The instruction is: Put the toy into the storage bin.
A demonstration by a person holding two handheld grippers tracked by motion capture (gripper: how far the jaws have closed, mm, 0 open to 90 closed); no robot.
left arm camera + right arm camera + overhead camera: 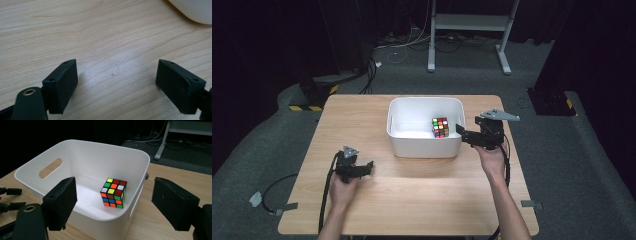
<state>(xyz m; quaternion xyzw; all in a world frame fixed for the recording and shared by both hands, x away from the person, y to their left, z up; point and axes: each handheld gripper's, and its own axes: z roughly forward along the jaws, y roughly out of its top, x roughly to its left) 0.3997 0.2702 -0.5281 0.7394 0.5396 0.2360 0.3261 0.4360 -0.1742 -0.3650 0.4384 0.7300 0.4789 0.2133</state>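
Rubik's cube (440, 127) sits on the floor of the white bin (399, 140), toward the bin's right wall, at the middle of the wooden table (362, 115). Right gripper (460, 131) is held at the bin's right rim, jaws spread wide and empty, pointing inward. In the right gripper view the cube (113, 192) lies ahead of and below the jaws, between their lines, not touched. Left gripper (368, 166) rests low over bare tabletop, well apart from the bin's front left; its jaws stand open with nothing between them. Bin corner (195, 11) appears beyond them.
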